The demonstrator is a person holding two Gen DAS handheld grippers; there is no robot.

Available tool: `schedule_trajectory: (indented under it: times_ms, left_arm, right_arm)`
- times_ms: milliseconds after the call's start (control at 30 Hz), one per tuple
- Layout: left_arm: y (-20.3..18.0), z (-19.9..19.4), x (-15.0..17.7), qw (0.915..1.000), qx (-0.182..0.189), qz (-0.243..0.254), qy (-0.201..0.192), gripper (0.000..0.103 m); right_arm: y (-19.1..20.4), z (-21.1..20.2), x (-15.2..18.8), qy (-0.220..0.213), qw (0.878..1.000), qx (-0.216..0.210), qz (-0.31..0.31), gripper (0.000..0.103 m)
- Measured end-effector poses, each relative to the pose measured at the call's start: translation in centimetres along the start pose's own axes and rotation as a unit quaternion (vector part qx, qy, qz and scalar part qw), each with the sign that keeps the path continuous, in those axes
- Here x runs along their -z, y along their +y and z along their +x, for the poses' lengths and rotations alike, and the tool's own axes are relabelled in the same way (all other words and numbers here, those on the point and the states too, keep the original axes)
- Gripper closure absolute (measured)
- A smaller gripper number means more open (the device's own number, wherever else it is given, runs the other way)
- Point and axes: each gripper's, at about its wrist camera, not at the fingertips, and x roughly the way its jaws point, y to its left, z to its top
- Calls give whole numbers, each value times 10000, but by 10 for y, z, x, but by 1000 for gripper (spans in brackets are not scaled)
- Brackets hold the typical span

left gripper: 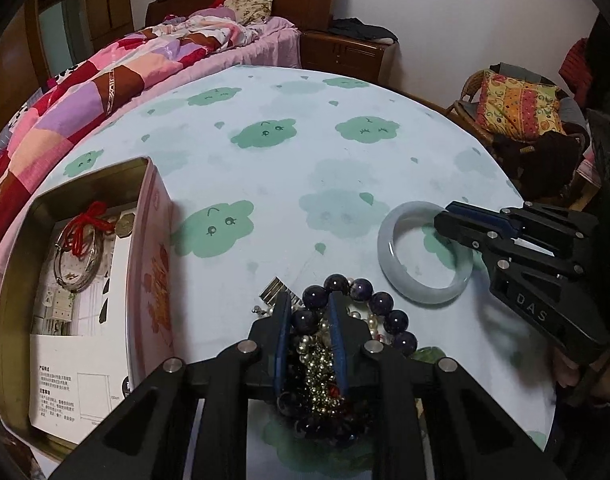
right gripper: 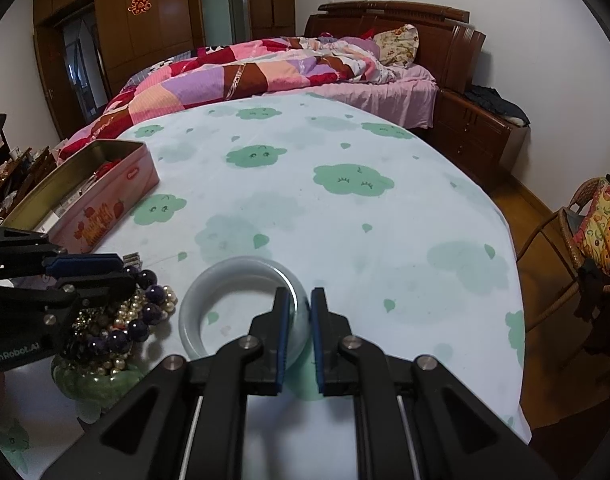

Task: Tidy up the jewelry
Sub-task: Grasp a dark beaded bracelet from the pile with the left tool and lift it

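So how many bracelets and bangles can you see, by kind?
Pale jade bangle: 1
Dark purple bead bracelet: 1
Silver bangle with red string, in the tin: 1
Pearl and gold bead strands: tangled, cannot count
Total: 3 countable

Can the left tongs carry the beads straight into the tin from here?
Probably yes. The left tongs grip the beads, the tin is open-topped, and only bare cloth lies between; they must clear its wall.
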Motion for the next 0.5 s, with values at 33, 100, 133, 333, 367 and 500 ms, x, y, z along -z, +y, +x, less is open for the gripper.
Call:
schedule_trajectory:
  times_ms: [33, 100, 133, 333, 367, 500]
  left_arm:
    - [-1, 1, 0, 9999, -44, 91, -8, 84]
    - [-6, 2, 0, 9996, -213, 205, -32, 84]
    - [-6, 3, -1, 9995, -230, 207, -37, 84]
    - [-3, 4, -4, 9998, -92, 164, 45, 86]
    - [-2, 3, -4, 9999, -68, 130, 40, 87]
    - [3, -17, -6, 9998, 81, -13, -186, 90]
  right_arm:
    - [1, 0, 0, 2, 10000, 5, -5, 91]
    - [1, 0, 0, 1, 10000, 11, -13, 91]
    - [1, 0, 0, 0, 10000, 13, -16, 91]
    - [0, -1, 1, -9, 10000, 5, -7, 91]
    - [0, -1, 1, -14, 10000, 5, -8, 91]
    - [-1, -5, 1, -129, 9999, -19, 32, 90]
